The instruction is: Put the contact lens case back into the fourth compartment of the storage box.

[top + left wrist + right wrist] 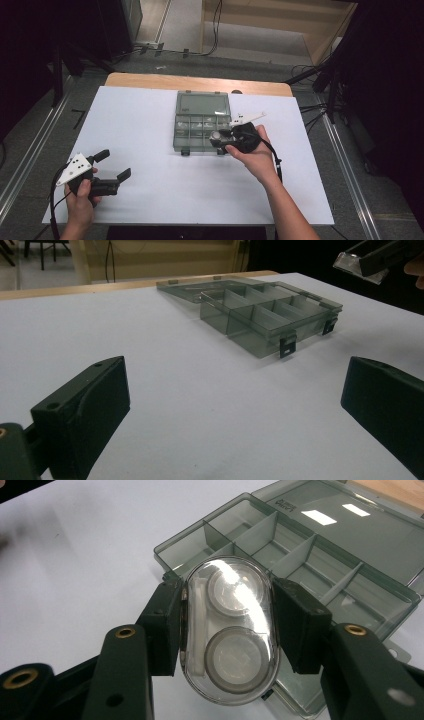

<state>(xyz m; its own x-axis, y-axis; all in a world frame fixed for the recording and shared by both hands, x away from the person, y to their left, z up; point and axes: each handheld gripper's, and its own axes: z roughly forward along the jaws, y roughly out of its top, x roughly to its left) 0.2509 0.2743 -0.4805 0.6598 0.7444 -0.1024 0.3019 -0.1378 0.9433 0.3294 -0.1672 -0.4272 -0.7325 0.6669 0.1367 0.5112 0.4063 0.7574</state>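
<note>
In the high view, the right claw [220,138] sits just right of the frame's centre, at the near right corner of an open organizer box [202,122] that lies on the white desk [145,120]. The box is smoky grey plastic, with its lid folded flat toward the top of the frame and its dividers forming several compartments.

In the right gripper view, the right claw [227,627] is clamped on a small clear oval case [229,630], one jaw pressing on each long side. Two round discs show inside the case, one above the other. The case hangs in the middle of that frame, above the box's near edge, with the compartments of the organizer box [310,555] spreading to the upper right behind it.

The left claw [114,165] rests in the lower left of the high view, well apart from the box, its jaws spread wide with nothing between them. In the left gripper view, the box [265,315] stands at upper centre, beyond those jaws.
</note>
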